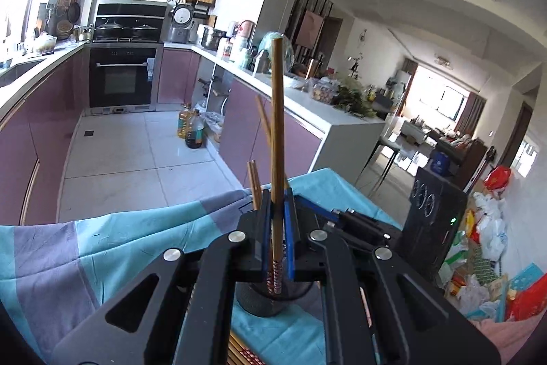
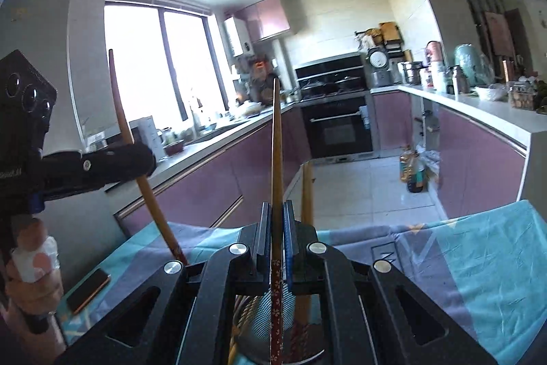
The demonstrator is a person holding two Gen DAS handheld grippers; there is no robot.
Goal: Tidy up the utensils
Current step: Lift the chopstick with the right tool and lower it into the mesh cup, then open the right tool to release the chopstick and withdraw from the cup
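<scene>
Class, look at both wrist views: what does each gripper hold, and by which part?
Each holds one chopstick: the left gripper its chopstick and the right gripper its chopstick, both just above the patterned end.

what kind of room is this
A home kitchen, open to a living area. A built-in oven sits under a stove with lidded pans, a rice cooker stands on the counter, and purple cabinets run below the window.
</scene>
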